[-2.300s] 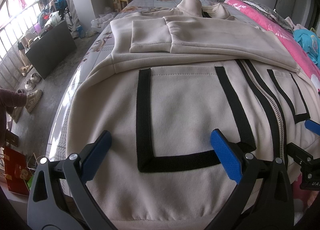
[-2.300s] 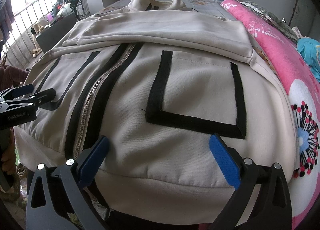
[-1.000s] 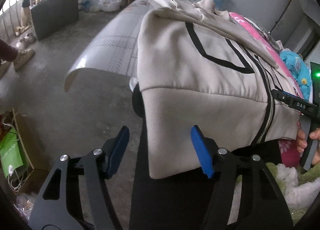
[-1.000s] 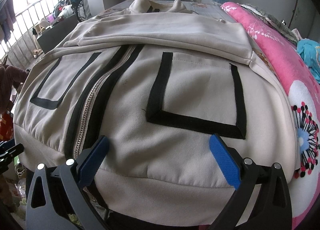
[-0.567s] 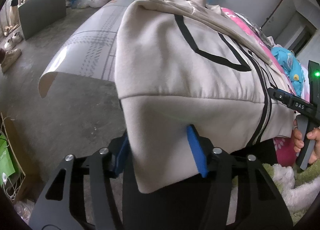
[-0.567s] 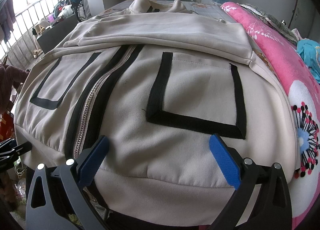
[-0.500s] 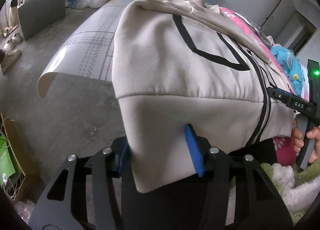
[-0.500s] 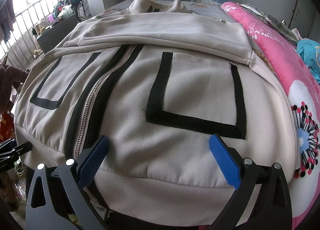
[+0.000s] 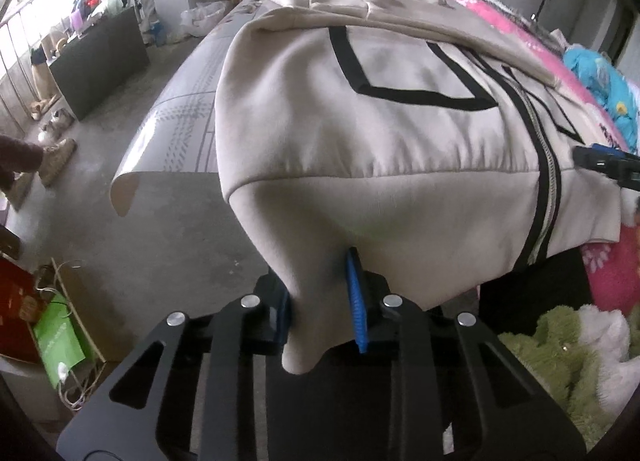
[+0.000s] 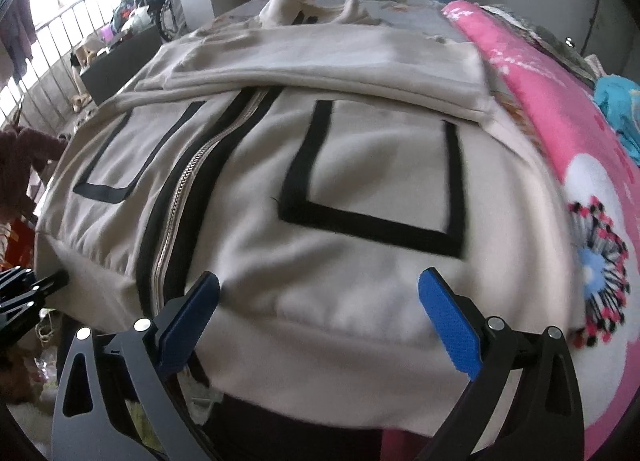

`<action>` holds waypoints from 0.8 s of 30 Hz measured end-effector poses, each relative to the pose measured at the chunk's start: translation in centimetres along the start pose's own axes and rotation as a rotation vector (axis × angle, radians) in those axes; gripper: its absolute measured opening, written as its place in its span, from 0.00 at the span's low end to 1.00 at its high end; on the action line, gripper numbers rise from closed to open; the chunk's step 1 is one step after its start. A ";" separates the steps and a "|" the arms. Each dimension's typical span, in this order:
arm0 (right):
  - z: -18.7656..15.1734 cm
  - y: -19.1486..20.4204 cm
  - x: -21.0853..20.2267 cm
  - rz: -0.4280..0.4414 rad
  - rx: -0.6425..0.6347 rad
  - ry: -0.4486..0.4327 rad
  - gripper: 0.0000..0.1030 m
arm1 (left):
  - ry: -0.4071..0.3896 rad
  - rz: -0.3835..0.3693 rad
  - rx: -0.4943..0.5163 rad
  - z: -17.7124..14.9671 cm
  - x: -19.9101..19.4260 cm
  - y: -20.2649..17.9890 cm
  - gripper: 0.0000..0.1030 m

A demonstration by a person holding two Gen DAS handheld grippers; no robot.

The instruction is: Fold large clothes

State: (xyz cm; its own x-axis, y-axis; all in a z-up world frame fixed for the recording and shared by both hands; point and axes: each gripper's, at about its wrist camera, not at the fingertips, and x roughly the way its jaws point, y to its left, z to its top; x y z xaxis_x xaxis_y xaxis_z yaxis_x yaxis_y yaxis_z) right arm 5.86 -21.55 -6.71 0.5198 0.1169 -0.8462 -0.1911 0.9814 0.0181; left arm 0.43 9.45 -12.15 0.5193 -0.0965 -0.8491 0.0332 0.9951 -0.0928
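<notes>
In the left wrist view the left gripper [image 9: 324, 301] had just been closing and its blue pads pinched the hanging hem corner of the beige jacket [image 9: 380, 109] at six o'clock, while the rest of the garment spread toward twelve across the bed [image 9: 188, 101]. In the right wrist view the right gripper [image 10: 320, 325] stood wide — nothing pinched — over the hem at six o'clock, the zipper [image 10: 188, 197] running toward eleven and a pink blanket [image 10: 560, 133] at three.

Both views look steeply down along their own fingers, close over the foot of the bed [image 9: 188, 101]. The left wrist view sits at the corner, facing up the bed's length — the right looks squarely across the beige jacket [image 10: 360, 181], which both share.
</notes>
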 end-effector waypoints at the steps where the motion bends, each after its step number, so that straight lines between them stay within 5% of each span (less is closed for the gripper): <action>1: -0.4 -0.4 -0.6 -0.005 0.005 -0.006 0.94 | 0.005 0.003 -0.001 0.1 0.0 0.0 0.22; 19: -7.9 -8.5 -3.7 -0.050 0.226 0.077 0.87 | 0.027 0.040 0.065 -0.1 -0.1 -0.5 0.22; 24: -8.6 -10.7 -2.6 -0.004 0.300 0.094 0.74 | 0.028 0.046 0.071 -0.2 -0.1 -0.7 0.22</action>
State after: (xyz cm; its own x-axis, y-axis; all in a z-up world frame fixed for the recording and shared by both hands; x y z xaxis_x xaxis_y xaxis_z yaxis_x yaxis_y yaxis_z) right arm -0.56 -33.67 -9.26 0.4381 0.1124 -0.8919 0.0723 0.9845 0.1596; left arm 0.18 8.81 -12.06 0.4980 -0.0502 -0.8658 0.0706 0.9974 -0.0173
